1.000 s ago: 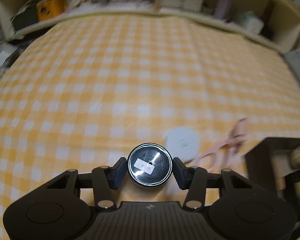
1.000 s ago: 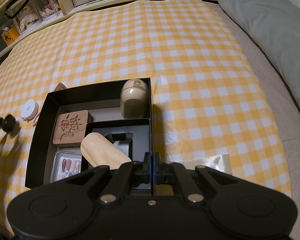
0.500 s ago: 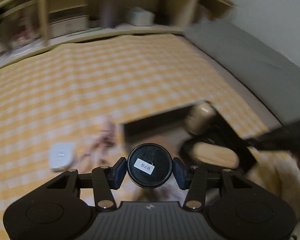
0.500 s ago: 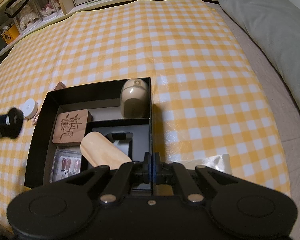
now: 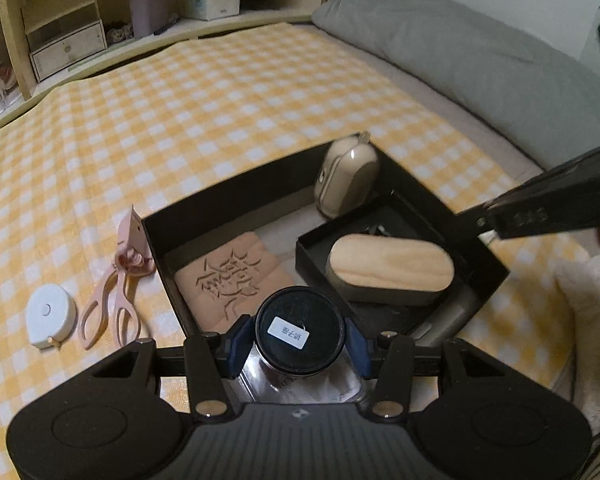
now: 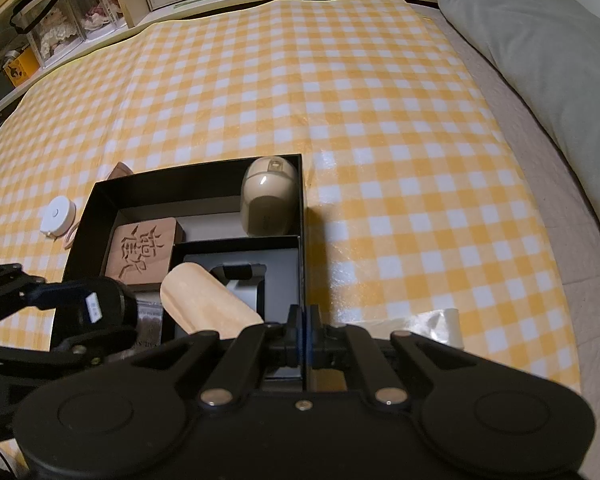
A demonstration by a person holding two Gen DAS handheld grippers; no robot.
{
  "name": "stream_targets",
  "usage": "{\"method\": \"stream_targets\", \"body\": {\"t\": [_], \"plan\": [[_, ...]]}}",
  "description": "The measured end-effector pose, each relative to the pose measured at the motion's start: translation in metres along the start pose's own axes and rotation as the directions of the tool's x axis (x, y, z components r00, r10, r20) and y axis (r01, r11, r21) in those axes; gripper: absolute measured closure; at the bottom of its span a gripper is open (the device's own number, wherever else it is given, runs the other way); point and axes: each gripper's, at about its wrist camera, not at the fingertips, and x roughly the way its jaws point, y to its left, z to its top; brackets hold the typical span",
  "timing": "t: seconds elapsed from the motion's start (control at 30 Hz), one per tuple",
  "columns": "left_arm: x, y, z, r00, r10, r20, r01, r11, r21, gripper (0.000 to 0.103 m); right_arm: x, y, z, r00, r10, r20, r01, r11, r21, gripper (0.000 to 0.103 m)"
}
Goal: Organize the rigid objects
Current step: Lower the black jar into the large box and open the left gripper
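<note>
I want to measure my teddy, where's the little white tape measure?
The tape measure lies on the checked cloth at the left of the left wrist view, outside the black box, beside the pink scissors.

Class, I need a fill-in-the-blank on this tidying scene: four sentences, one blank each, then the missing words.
1. The left hand-held gripper is shut on a round black ____.
2. The carved wooden block lies ____ the big black box.
3. The white tape measure lies beside the ____ scissors.
4. The right hand-held gripper has its jaws ____.

Missing words: jar; inside; pink; shut
</note>
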Motion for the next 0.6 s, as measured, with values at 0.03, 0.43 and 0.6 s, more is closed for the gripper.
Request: {"method": "stream_targets", "body": {"t": [0.03,0.43,0.6], "plan": [[0.0023,-0.0007,-0.0009,1.000,0.002,-0.006,-0.002,1.000,0.008,0.052,-0.0001,-0.0004,-0.0002,1.000,0.000,-0.001,0.000,1.000,0.000,0.101],[0.0062,0.0000,-0.0037,1.000,-0.001,-0.020,0.001,1.000,0.018,0.045,0.0009,-0.0009,-0.0013,1.000,0.000,-0.003,0.000,1.000,-0.001,0.101],[0.0026,-0.0018,-0.0030,1.000,-0.012,-0.017,0.013,1.000,0.013,0.037,0.0011,-0.0009,-0.0013,1.000,0.000,-0.002,0.000,1.000,-0.001,0.101]]}}
